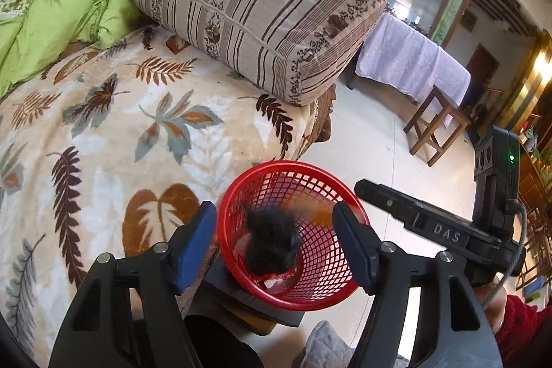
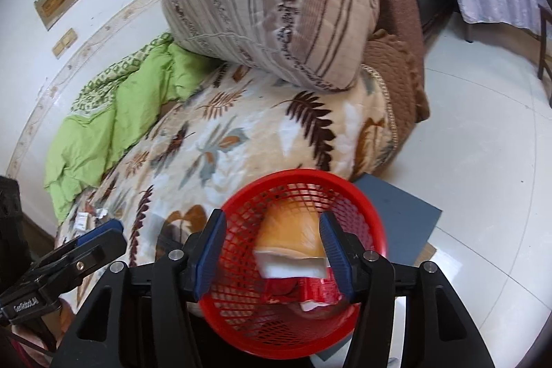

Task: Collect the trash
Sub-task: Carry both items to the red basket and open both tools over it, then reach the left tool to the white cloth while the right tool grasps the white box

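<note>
Trash lies in the red mesh basket, which sits below and between both pairs of jaws on a dark flat stand at the edge of the bed. In the left wrist view, the left gripper has its jaws spread wide with nothing pressed by its blue pads; a blurred black fuzzy clump shows in the gap between them, inside the basket's rim, and whether it is falling or already resting cannot be told. Something pale and red lies under the clump, mostly hidden.

In the right wrist view, the right gripper is also released, its pads clear of the orange-and-white piece that appears between them over the basket. Its edges are smeared, so its shape is hard to make out. Below it a red wrapper is partly covered.

Beyond the jaws, the leaf-patterned blanket carries a striped pillow and a green quilt. Far left of the right jaws, small scraps on the blanket are too tiny to identify, half hidden by the other gripper's body.
</note>
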Tool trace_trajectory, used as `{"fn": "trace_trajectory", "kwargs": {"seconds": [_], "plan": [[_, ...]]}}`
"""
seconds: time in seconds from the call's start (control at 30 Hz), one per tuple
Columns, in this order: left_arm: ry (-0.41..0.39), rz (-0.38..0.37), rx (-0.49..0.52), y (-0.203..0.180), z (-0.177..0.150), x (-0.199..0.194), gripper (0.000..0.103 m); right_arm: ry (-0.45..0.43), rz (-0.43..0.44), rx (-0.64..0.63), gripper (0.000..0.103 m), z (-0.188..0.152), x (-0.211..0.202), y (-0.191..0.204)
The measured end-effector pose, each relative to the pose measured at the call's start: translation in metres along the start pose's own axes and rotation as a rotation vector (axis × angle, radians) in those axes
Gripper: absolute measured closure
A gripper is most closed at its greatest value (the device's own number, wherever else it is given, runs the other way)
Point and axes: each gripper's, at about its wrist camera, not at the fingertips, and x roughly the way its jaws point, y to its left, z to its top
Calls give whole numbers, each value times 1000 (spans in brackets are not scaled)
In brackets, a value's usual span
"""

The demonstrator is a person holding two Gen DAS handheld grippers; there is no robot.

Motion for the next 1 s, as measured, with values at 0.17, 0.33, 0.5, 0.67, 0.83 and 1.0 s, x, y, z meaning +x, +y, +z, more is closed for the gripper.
{"fn": "trace_trajectory", "kwargs": {"seconds": [0.17,0.33,0.5,0.67,0.83,1.0], "plan": [[-43,72,-48,29,-9,-23,34,0,40,-14,44,2,6,8],[-89,228,-108,76,-28,-59,34,44,130,-77,44,-1,28,49],[-112,338,-193,123,-55,-94,34,117,222,-185,44,-15,57,109],[-131,438,-287,169,-86,-131,34,184,306,-289,43,-32,82,168],[-163,506,-389,208,-113,-165,34,226,371,-424,41,-50,98,232],[-202,565,-512,250,-136,-198,34,249,425,-590,40,-68,109,298]]}}
